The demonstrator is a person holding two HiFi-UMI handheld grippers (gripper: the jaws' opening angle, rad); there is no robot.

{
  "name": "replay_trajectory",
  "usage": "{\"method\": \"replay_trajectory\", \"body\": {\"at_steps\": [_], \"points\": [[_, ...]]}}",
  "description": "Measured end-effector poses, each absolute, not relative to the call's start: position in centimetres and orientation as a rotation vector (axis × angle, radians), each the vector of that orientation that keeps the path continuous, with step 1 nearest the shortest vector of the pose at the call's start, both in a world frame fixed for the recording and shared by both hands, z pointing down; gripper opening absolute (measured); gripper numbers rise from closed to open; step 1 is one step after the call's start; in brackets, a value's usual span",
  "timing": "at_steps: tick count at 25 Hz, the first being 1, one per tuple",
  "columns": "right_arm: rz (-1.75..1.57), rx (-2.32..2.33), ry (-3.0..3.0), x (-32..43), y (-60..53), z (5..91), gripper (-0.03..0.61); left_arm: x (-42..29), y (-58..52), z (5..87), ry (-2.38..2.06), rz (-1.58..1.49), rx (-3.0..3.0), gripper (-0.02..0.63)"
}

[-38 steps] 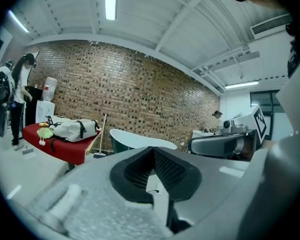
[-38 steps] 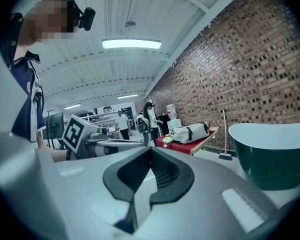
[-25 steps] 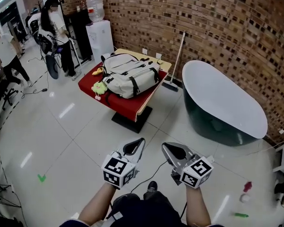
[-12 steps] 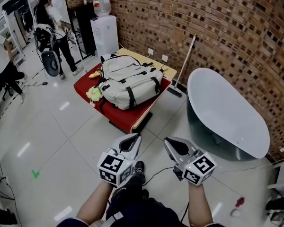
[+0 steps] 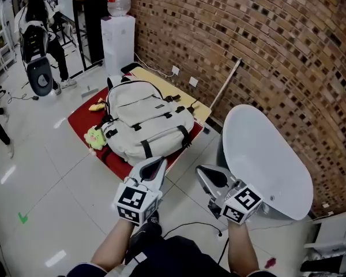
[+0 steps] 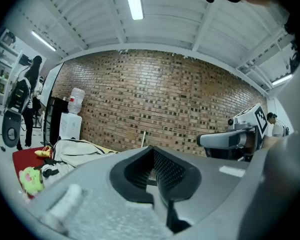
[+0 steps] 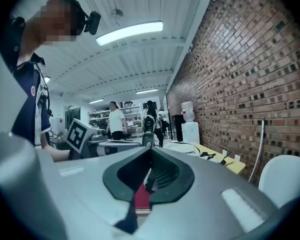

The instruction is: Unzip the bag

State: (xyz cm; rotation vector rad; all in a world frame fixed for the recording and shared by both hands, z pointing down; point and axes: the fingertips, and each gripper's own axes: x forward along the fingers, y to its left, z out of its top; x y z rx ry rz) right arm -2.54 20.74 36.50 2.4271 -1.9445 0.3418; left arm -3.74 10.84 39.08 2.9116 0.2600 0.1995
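Observation:
A light grey backpack (image 5: pixel 147 120) with black straps lies flat on a low table (image 5: pixel 199 109) covered by a red cloth; it appears zipped up. My left gripper (image 5: pixel 157 166) is held in the air just short of the table's near corner, jaws shut and empty. Beside it my right gripper (image 5: pixel 204 175) is also shut with nothing in it. In the left gripper view the backpack (image 6: pixel 80 151) shows low at the left past the left gripper (image 6: pixel 151 150). The right gripper view has the backpack (image 7: pixel 182 147) far ahead of the right gripper (image 7: pixel 151 153).
A white bathtub (image 5: pixel 265 154) stands right of the table by the brick wall. A broom (image 5: pixel 226 85) leans against the wall. A green plush toy (image 5: pixel 95 136) and a yellow toy (image 5: pixel 98 105) lie on the red cloth. A water dispenser (image 5: pixel 118 33) and a person (image 5: pixel 34 16) are far left.
Both grippers have travelled forward across the floor toward the table, side by side. The backpack now sits much nearer and lower in the head view. Both stay shut.

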Motion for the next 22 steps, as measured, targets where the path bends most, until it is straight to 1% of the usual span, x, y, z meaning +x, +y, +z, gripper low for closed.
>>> {"method": "replay_trajectory", "body": {"at_steps": [8,12,18,22], "points": [[0.346,2.312,-2.037,5.3,14.6,36.2,0.006,3.0,5.4,38.3,0.145,0.183,2.91,0.003],[0.314,2.23,-2.144,10.0,11.4,36.1,0.006,5.7,3.1,37.5,0.096,0.071,2.867,0.005],[0.226,2.032,-2.412,16.0,6.3,35.0,0.006,10.6,0.3,37.1,-0.099,0.141,2.855,0.005],[0.135,1.899,-2.549,18.7,2.8,34.4,0.006,13.1,-1.6,37.0,-0.279,0.212,2.904,0.005]]}}
